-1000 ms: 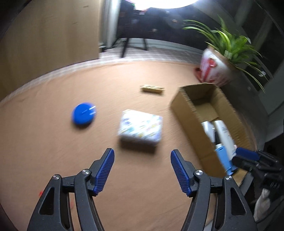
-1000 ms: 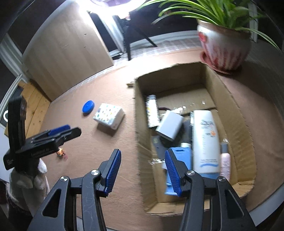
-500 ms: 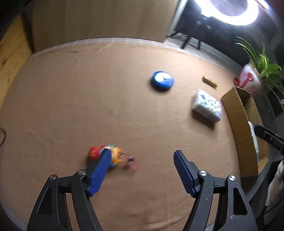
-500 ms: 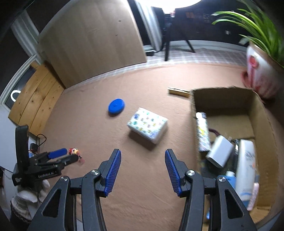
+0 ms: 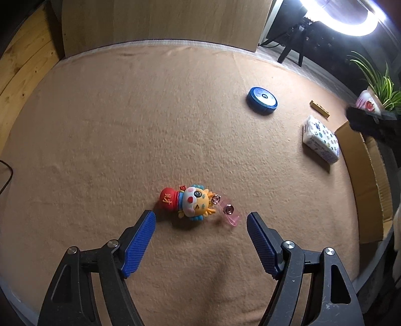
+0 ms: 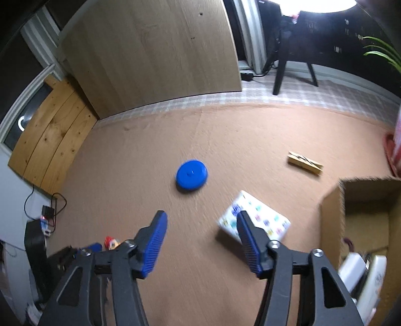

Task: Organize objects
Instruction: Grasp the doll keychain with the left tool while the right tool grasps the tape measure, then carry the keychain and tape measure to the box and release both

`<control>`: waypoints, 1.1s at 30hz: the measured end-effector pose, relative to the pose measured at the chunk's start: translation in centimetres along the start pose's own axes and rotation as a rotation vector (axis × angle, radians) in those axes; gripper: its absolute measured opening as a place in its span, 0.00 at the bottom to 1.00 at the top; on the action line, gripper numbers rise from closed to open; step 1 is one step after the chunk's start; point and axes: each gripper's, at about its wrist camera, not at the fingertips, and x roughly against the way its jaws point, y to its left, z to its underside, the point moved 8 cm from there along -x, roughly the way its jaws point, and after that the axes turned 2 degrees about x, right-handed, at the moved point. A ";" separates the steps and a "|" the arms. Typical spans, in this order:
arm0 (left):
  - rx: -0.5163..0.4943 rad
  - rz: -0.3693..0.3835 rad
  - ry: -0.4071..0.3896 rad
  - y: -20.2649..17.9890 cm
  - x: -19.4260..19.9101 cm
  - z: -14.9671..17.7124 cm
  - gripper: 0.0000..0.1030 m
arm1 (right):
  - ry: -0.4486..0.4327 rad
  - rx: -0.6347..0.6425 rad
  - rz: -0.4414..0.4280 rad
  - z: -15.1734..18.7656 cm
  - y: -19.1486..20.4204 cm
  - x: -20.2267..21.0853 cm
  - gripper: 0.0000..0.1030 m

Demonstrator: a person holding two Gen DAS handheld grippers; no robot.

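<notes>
Left wrist view finds the left gripper (image 5: 201, 220), jaws opening and empty, above a toy figure (image 5: 188, 204) lying lengthwise across the gap, red hat leftward, while the right gripper (image 6: 201, 223) also widens over bare mat near a patterned pack (image 6: 260, 220), blue disc (image 6: 191, 174), clothespin (image 6: 304, 162) and cardboard box (image 6: 332, 215) holding bottles (image 6: 373, 280)

Ring light (image 5: 343, 15), plant (image 5: 378, 82), wood panel (image 6: 150, 50)
</notes>
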 end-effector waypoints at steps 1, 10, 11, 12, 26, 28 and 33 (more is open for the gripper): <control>-0.009 -0.007 -0.004 -0.1 -0.2 -0.1 0.76 | 0.006 -0.002 0.002 -0.5 0.1 -0.7 0.54; -0.021 -0.026 -0.018 0.3 -1.6 -0.2 0.76 | 0.113 -0.020 0.016 -3.7 1.1 -7.8 0.55; -0.023 -0.025 -0.021 0.3 -1.6 -0.3 0.75 | 0.124 -0.022 0.020 -3.9 1.3 -8.5 0.55; -0.028 -0.022 -0.026 0.3 -1.6 -0.4 0.73 | 0.135 -0.023 0.027 -4.1 1.3 -9.1 0.55; -0.008 -0.022 -0.045 0.9 -1.6 -0.8 0.47 | 0.207 0.113 0.161 -4.2 2.7 -12.9 0.53; -0.010 -0.024 -0.048 0.7 -1.6 -0.9 0.47 | 0.213 0.137 0.173 -3.9 3.0 -12.9 0.45; 0.002 -0.017 -0.049 0.6 -1.8 -0.9 0.45 | 0.210 0.118 0.145 -3.4 2.9 -12.3 0.45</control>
